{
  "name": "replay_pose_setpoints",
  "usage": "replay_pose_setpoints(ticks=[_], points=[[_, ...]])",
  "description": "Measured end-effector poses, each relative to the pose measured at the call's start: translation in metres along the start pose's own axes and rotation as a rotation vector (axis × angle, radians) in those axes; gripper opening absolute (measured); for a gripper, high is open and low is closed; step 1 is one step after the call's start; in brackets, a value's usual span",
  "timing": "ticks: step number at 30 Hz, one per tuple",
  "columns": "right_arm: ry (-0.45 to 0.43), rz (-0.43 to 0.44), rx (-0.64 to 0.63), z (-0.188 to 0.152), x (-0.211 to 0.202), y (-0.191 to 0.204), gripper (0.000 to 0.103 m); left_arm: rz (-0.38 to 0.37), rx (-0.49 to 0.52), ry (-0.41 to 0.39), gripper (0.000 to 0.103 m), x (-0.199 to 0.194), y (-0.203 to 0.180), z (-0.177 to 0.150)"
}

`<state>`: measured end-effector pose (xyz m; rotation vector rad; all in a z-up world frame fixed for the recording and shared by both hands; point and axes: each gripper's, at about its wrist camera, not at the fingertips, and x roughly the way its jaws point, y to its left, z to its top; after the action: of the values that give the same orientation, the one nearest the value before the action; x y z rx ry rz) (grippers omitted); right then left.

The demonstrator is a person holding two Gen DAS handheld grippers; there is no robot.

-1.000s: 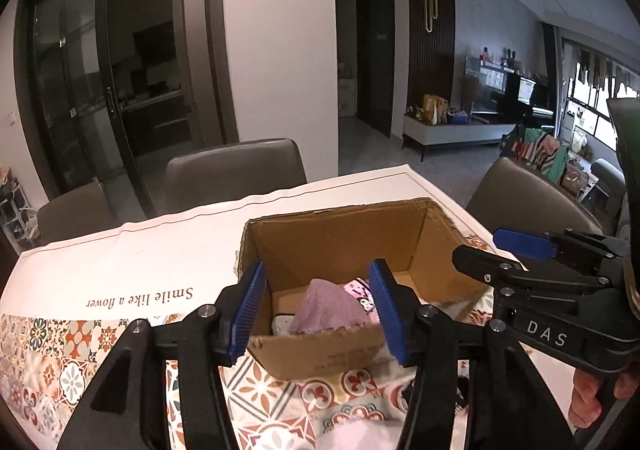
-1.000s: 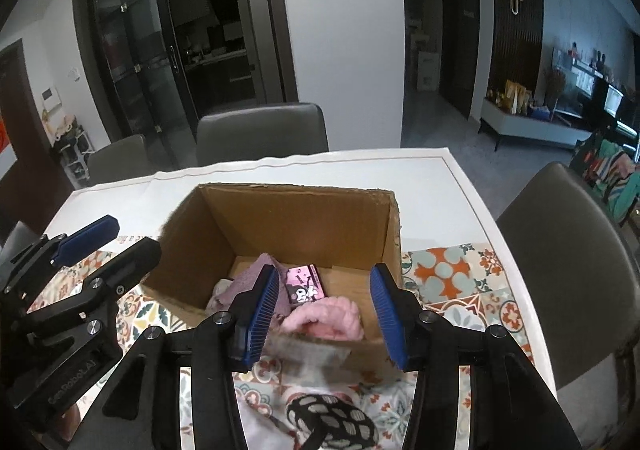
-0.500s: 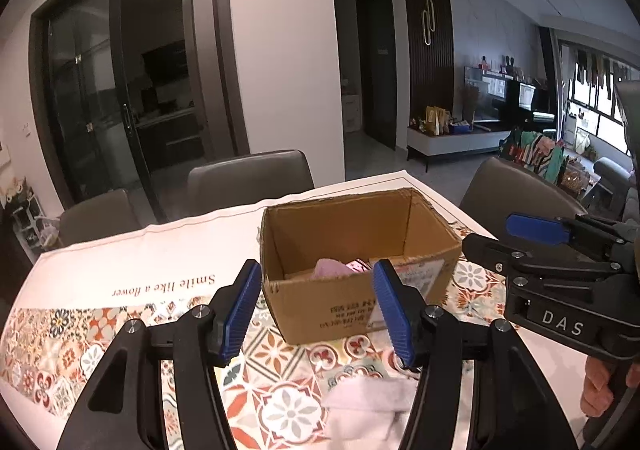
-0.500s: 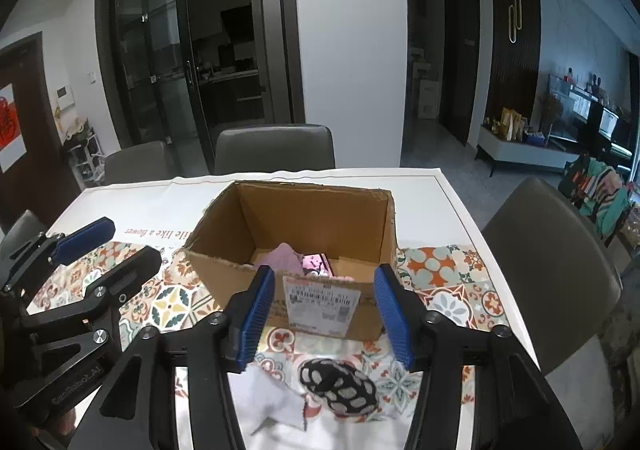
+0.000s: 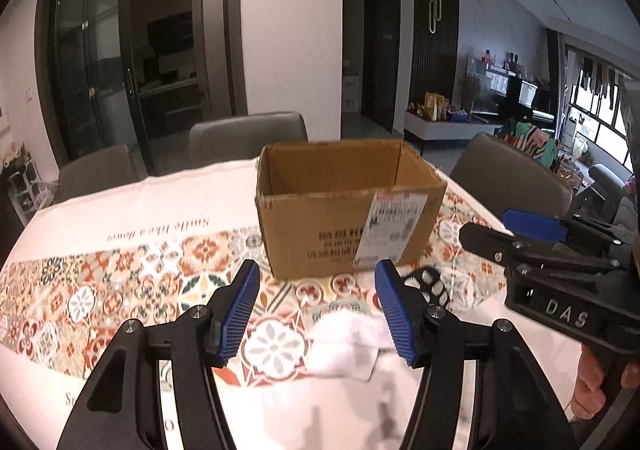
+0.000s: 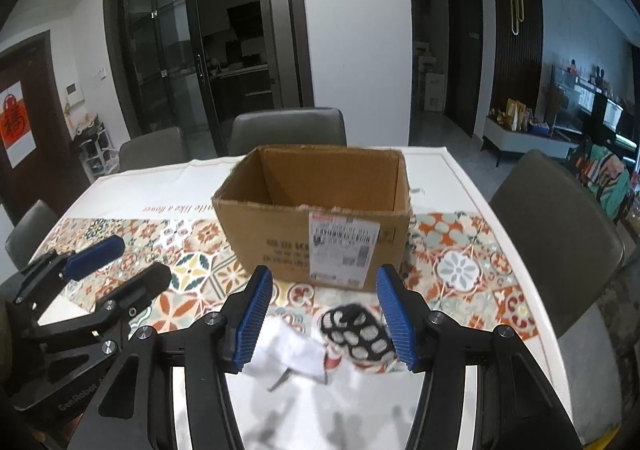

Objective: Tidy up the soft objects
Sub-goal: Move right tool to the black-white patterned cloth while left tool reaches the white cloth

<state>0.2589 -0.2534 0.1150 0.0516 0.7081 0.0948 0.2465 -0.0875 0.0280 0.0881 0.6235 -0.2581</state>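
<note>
- Tool, left point(image 5: 316, 308): blue pads apart, nothing between them, held above the worktop over a white cloth point(image 5: 346, 342). Tool, right point(image 6: 324, 308): jaws have just been opening, nothing gripped, a black-and-white patterned soft piece point(image 6: 356, 334) below its right pad.
- Worktop point(image 6: 460, 186): patterned runner across it, bare white margin along the far and right edges; grey chairs point(image 6: 288, 130) close against the far side and right side.
- Cardboard box point(image 6: 320, 226): open top, standing at mid-worktop, clear runner on both flanks; only a sliver of contents shows over the near rim in the right view, none in the left.
- Left view alone shows a hand point(image 5: 600, 382) gripping the right tool's handle.
</note>
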Motion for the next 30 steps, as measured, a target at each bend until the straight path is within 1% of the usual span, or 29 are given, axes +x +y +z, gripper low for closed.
replay_pose_setpoints(ticks=[3, 9, 13, 17, 20, 26, 30], points=[[0.012, 0.002, 0.013, -0.01, 0.0, -0.001, 0.056, 0.008, 0.003, 0.013, 0.059, -0.001, -0.002, -0.014], [0.035, -0.004, 0.016, -0.034, 0.002, 0.001, 0.056, -0.006, 0.024, 0.045, 0.059, 0.002, -0.009, -0.036], [0.054, -0.014, 0.016, -0.051, 0.007, -0.003, 0.056, -0.02, 0.051, 0.058, 0.059, 0.01, -0.016, -0.049], [0.092, -0.025, 0.028, -0.065, 0.018, -0.011, 0.056, -0.037, 0.062, 0.082, 0.059, 0.025, -0.02, -0.061], [0.117, -0.032, 0.045, -0.073, 0.027, -0.017, 0.056, -0.046, 0.076, 0.092, 0.059, 0.033, -0.025, -0.069], [0.153, -0.03, 0.075, -0.089, 0.043, -0.031, 0.056, -0.046, 0.146, 0.086, 0.059, 0.044, -0.041, -0.08], [0.17, -0.018, 0.095, -0.094, 0.054, -0.04, 0.056, -0.076, 0.136, 0.106, 0.059, 0.056, -0.042, -0.082]])
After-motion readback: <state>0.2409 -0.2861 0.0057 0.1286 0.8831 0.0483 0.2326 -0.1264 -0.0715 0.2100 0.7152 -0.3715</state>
